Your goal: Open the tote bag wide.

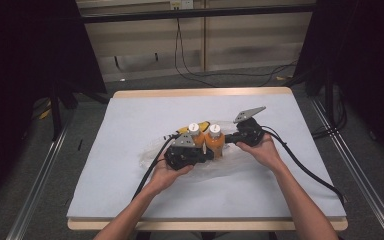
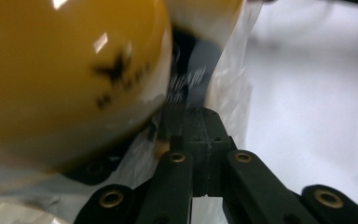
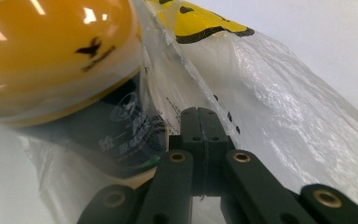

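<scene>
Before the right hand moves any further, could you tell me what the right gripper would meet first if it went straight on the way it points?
Most likely the clear plastic bag: the right gripper, shut, already has its tips at the film. Just left of that line sits an orange bottle, though depth is hard to judge.

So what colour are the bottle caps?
White caps on orange bottles; clearest in the high view.
</scene>
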